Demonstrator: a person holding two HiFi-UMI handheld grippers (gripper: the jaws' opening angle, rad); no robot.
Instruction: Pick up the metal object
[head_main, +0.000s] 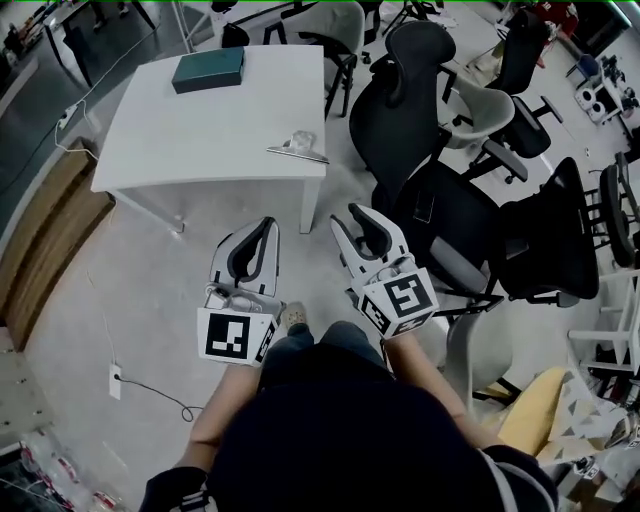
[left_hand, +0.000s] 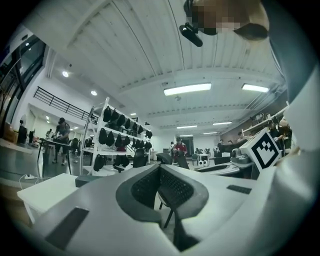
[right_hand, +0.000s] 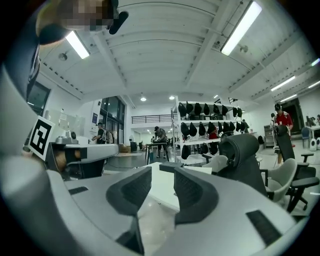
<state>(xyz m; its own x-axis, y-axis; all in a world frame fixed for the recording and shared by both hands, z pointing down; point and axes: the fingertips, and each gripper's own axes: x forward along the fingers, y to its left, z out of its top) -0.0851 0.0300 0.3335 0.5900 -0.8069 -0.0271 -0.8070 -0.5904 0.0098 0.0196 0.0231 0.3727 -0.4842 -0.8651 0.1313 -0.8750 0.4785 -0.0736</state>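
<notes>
The metal object (head_main: 297, 152), a flat silvery clip-like piece with something clear and crumpled on it, lies at the front right corner of the white table (head_main: 200, 130). Both grippers are held over the floor, short of that corner. My left gripper (head_main: 268, 222) points up toward the table with its pads (left_hand: 172, 187) pressed together and nothing between them. My right gripper (head_main: 348, 218) stands to its right, open, with a clear gap between its pads (right_hand: 192, 192) and nothing in it. The right gripper view shows the table top (right_hand: 162, 192) ahead.
A teal box (head_main: 208, 70) rests at the table's far side. Several dark office chairs (head_main: 420, 110) crowd close on the right. A wooden platform (head_main: 45, 220) lies at the left, with a cable and a socket (head_main: 116, 380) on the floor.
</notes>
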